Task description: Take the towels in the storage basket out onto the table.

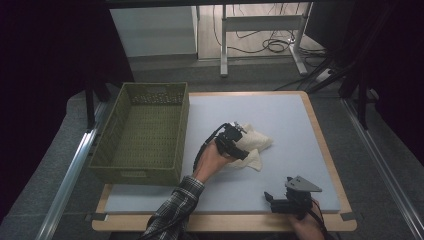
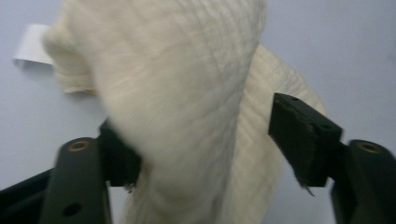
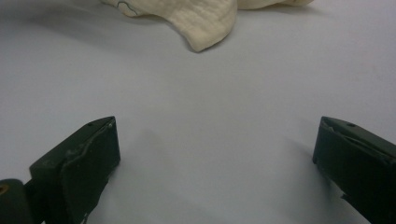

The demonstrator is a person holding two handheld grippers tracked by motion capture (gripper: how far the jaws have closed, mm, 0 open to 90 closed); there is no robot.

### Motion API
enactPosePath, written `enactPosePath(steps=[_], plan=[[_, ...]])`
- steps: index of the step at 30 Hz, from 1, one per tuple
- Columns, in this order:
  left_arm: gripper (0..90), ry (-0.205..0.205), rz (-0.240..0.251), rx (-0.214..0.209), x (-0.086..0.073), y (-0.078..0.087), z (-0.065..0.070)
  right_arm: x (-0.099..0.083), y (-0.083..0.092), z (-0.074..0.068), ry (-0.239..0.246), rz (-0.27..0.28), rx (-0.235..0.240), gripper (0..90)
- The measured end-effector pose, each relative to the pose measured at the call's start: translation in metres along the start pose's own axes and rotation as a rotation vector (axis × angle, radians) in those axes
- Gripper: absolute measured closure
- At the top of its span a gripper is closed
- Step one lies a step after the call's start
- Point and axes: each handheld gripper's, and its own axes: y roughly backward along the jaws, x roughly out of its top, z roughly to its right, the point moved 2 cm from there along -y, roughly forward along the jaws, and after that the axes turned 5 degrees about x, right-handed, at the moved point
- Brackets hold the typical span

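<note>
My left tool [image 1: 239, 138] stands with jaws apart over the cream cloth [image 1: 258, 143] on the tabletop [image 1: 290, 125], folds bunched between them, unpinched; my right tool [image 1: 286, 199] rests wide open, empty, well behind it, ready to help.

Basket [image 1: 142, 132] at the mat's [image 1: 280, 115] left edge, cloth [image 1: 256, 145] mid-mat right of it, right tool [image 1: 272, 199] near the front edge.

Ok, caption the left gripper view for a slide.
Left gripper open around cream knitted cloth on the blue-grey mat.
</note>
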Motion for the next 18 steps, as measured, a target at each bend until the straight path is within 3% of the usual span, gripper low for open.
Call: enactPosePath(steps=[3,11,18], plan=[[21.6,0.035,0.044,0.008,-0.004,0.013,-0.002,0.000,0.000,0.000,0.001,0.000,-0.001,0.7],[19.4,0.075,0.087,0.004,-0.021,0.027,-0.003,0.000,0.000,0.000,0.003,0.000,0.003,0.7],[15.7,0.090,0.110,0.033,-0.045,0.034,0.000,0.000,0.001,0.000,0.004,0.000,0.004,0.7]])
